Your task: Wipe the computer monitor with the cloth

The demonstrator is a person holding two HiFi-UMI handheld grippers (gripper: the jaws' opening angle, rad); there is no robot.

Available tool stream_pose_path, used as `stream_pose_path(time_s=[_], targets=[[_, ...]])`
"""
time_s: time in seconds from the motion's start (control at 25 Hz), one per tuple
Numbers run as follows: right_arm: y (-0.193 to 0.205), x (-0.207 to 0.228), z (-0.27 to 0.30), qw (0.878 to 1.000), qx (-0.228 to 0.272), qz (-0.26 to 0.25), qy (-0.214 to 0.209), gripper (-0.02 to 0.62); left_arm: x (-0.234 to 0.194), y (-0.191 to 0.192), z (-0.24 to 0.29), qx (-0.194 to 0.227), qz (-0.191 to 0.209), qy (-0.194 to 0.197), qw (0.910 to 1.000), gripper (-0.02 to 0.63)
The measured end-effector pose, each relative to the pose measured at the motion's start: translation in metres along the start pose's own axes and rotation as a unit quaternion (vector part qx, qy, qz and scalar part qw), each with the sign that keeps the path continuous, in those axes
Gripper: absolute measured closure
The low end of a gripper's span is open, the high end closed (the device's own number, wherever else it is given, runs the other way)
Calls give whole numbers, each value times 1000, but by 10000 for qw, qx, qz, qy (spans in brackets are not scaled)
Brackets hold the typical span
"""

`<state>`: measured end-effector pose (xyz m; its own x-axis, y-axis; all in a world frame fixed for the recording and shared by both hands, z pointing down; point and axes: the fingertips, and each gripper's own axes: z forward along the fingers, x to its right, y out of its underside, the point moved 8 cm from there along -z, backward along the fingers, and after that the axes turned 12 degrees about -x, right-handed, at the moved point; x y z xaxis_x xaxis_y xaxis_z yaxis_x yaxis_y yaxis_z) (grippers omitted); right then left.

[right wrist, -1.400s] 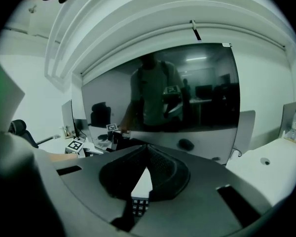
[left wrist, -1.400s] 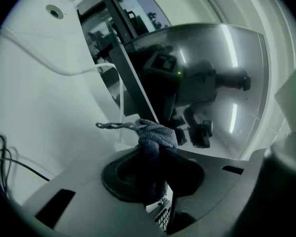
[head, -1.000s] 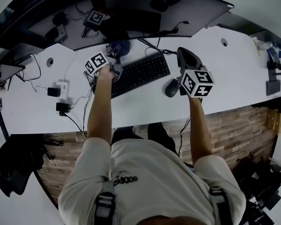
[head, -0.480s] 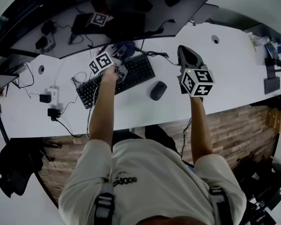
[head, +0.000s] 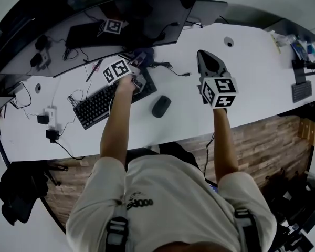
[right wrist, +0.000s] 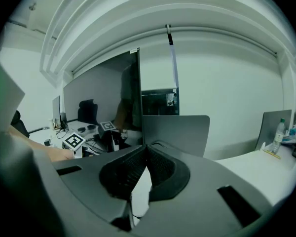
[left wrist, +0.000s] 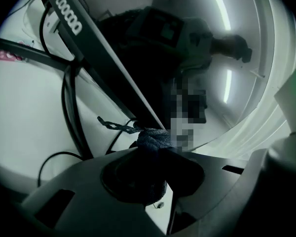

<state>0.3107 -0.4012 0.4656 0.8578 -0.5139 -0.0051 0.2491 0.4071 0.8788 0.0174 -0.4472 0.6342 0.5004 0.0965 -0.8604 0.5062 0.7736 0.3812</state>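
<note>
Only the left gripper view shows the grip closely: the left tongs [left wrist: 155, 149] are clamped on a bunched, dark blue, coarse-woven cloth [left wrist: 152, 139]. A frayed strand trails from the cloth, which sits right at the lower edge of the monitor [left wrist: 138, 48], whose glossy screen mirrors ceiling lights. The head view adds the layout: the monitor stands at the far left of the white tabletop [head: 262, 72], with a black keyboard [head: 102, 103] and a rounded mouse [head: 160, 106] nearer. In the right gripper view the right tongs [right wrist: 146, 151] have their ribbed tips meeting on nothing, right of the mouse
</note>
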Motion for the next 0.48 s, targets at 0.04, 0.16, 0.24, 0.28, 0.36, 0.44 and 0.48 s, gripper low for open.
stream_pose_path(time_s=[0.04, 0.16, 0.24, 0.28, 0.36, 0.44, 0.48], targets=[[2, 6, -1, 10000, -9, -25, 29, 601, 4, 3, 9, -41, 9, 34, 10000, 512], [6, 22, -6, 9999, 15, -79, 102, 601, 17, 11, 34, -144, 35, 110, 9998, 512], [9, 33, -9, 9999, 56, -69, 136, 601, 24, 16, 51, -192, 28, 168, 9997, 512], [10, 39, -11, 9998, 61, -56, 157, 601, 28, 19, 59, -216, 28, 199, 9996, 512], [14, 51, -13, 9998, 25, -33, 190, 601, 36, 24, 75, -269, 29, 273, 9993, 512], [19, 62, -16, 9998, -25, 5, 199, 601, 43, 29, 90, -309, 26, 346, 9989, 512], [21, 67, -18, 9998, -49, 35, 195, 601, 46, 31, 97, -308, 20, 376, 9988, 512]])
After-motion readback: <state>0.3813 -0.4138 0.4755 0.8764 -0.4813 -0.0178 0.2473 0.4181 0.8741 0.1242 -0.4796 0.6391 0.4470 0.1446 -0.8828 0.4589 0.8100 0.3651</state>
